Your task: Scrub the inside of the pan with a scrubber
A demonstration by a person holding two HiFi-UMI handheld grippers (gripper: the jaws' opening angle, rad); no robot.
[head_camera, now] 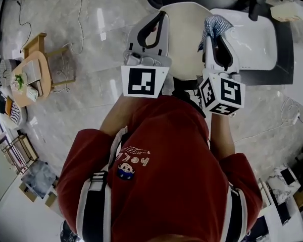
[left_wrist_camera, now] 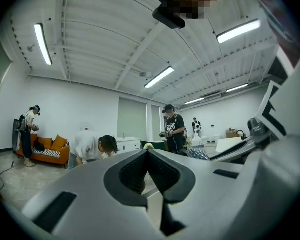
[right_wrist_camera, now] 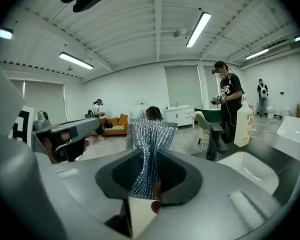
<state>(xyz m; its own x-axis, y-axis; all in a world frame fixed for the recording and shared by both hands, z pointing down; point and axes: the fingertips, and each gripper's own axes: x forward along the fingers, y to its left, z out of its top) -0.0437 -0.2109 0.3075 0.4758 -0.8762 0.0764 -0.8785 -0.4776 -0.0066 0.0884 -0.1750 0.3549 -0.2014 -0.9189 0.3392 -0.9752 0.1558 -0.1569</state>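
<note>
My right gripper is shut on a silvery, glittering scrubber cloth. In the right gripper view the scrubber stands up from between the jaws of that gripper and fans out at the top. My left gripper is held beside it at the same height. Its jaws meet at the tips with nothing between them, as the left gripper view shows. Both are raised in front of a person in a red shirt. No pan shows in any view.
A white sink set in a dark counter lies to the right, with a pale bottle behind it. A cream chair stands just ahead. A small wooden table is far left. Several people and an orange sofa are across the room.
</note>
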